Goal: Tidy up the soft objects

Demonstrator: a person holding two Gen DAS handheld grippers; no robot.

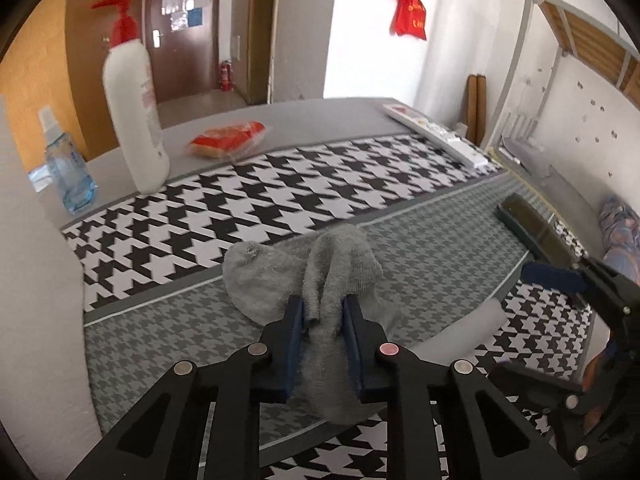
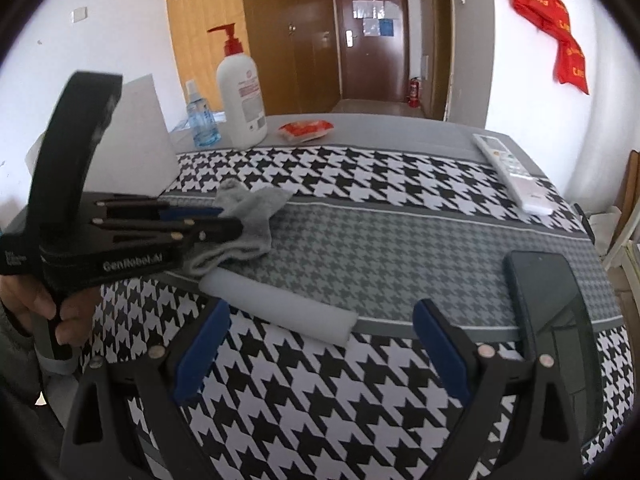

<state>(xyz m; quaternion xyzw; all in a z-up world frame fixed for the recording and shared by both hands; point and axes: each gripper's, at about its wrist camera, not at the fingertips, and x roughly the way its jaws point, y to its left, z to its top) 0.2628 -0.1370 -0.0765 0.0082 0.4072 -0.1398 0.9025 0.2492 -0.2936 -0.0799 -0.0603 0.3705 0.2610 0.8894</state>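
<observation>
Walls: white point(image 2: 132, 20), daylit.
Door: dark brown door point(image 2: 370, 40), papers stuck on it.
Wardrobe: light wood wardrobe point(image 2: 208, 12) left of the door.
Extinguisher: red fire extinguisher point(image 2: 414, 90) beside the door.
Hanging: red cloth point(image 2: 560, 28) on right wall.
Bunk: metal bunk frame point(image 1: 576, 28), wooden slats.

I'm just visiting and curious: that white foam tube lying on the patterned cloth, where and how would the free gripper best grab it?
Probably at its middle, from above, fingers straddling its width. The white foam tube lies flat and slanted on the cloth, one end by the grey sock, so the open right gripper would need to turn across its length.
</observation>
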